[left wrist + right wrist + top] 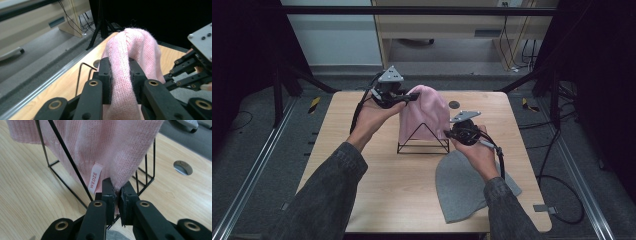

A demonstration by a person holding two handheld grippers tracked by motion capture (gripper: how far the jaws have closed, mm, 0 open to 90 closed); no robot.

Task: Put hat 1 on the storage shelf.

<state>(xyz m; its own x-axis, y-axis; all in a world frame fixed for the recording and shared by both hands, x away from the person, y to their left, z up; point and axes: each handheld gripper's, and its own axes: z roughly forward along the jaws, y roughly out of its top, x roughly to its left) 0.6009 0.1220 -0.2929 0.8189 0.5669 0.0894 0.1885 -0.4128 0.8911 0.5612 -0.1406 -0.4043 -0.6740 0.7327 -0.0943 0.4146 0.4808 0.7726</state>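
Dark grey denim-like sleeves on both forearms. 2 black grippers: left, right. Each topped by a grey 3-cornered plate with small screws; brass-ringed pivots; black cable trailing.

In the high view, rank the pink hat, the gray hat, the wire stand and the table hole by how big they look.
1. gray hat, partly hidden
2. pink hat, close behind
3. wire stand
4. table hole
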